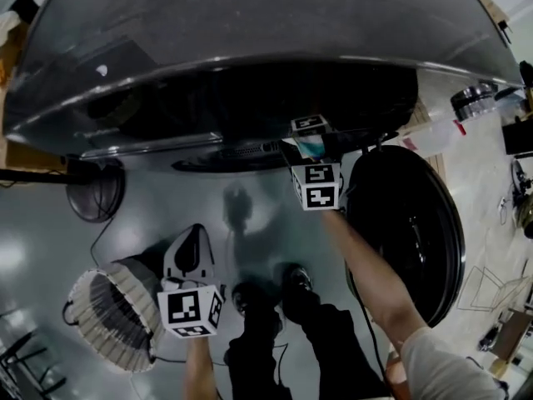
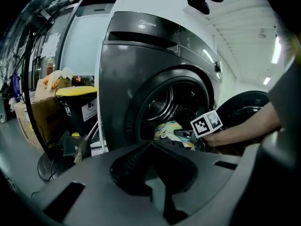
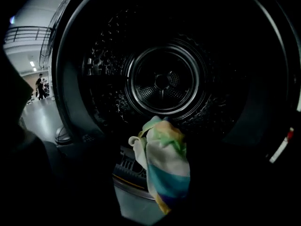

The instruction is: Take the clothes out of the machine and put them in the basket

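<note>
1. Left gripper: jaws together on nothing, held low over the floor, just beside the basket.
2. Basket: white, ribbed, on the floor at the person's left, well apart from the machine.
3. Right gripper: clamped on a pastel cloth at the lower lip of the drum.
4. Cloth: hangs long-axis down from the jaws. The basket lies to its left and back toward the person, nearer the idle left gripper.
5. Door: swung open, right of the mouth.
</note>
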`<act>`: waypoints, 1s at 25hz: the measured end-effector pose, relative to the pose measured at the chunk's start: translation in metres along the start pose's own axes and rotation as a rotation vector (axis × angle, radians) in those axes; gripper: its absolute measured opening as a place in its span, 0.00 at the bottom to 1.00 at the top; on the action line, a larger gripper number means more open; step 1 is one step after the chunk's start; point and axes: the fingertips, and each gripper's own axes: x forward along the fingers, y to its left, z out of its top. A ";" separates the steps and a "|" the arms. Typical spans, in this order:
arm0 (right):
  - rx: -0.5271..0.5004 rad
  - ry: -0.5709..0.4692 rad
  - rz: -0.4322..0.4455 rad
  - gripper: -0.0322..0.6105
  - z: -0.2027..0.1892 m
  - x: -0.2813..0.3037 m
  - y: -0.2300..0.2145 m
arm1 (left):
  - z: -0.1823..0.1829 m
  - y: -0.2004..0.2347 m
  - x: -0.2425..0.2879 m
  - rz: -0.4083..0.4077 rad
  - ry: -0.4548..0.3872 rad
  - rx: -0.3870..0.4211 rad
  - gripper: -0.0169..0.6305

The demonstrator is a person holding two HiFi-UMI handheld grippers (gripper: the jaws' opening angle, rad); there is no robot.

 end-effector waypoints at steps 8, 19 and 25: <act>-0.044 0.083 -0.101 0.73 -0.035 0.058 -0.020 | -0.037 0.032 0.012 0.025 -0.002 -0.008 0.05; -0.028 0.169 -0.091 0.19 -0.038 0.063 -0.014 | -0.038 0.041 0.007 0.031 -0.012 -0.019 0.05; -0.013 0.123 -0.045 0.15 -0.010 0.027 0.000 | -0.018 0.048 -0.022 0.049 -0.012 -0.028 0.05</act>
